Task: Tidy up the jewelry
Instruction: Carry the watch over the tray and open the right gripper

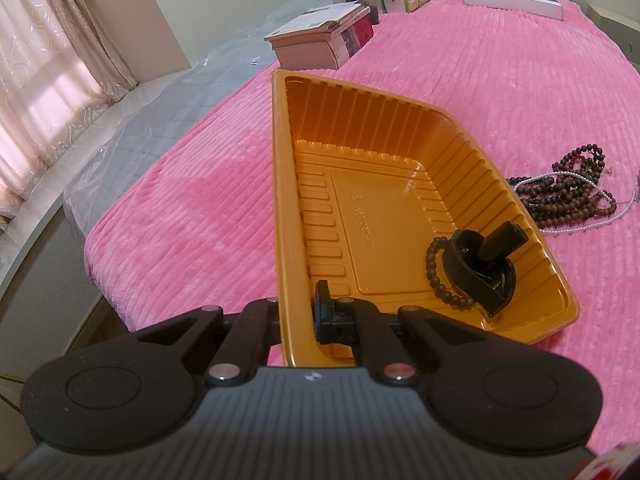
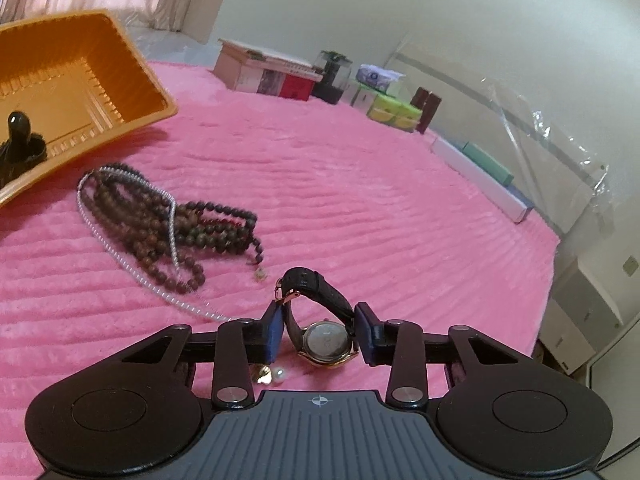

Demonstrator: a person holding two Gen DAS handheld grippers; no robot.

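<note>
We had the wristwatch (image 2: 325, 342) sitting right between the pads of the right tongs (image 2: 320, 330), on the pink bedspread (image 2: 400, 208). Its gold case lay low in the gap, dial facing up toward the cam, w/ the black strap looping up & away toward 12 o'clock. So the watch's long axis ran roughly 6-to-12, along the tongs' reach, & the jaws spanned it across, 9 to 3. That was the relation the next move hung on: pads either side of the strap loop, not end-on.

The right tongs stood part open. The strap looked to touch both pads, the left near the buckle & the right at the bend, but we couldn't tell if the pinch was firm yet. Just below the case, at approx 7 o'clock, lay a pearl earring (image 2: 274, 375).

The left tongs (image 1: 298, 312) were closed on the near wall of the orange plastic tray (image 1: 280, 200), holding it tilted. Inside it already lay a dark bead bracelet (image 1: 436, 270) & a black watch (image 1: 484, 268).

The tray (image 2: 132, 68) lay at approx 10 o'clock from the right tongs, w/ the heap of bead necklaces (image 2: 168, 224) between. In our judgement the right hand was much the nearer to the wristwatch, & the carry would go up-left over the beads.
</note>
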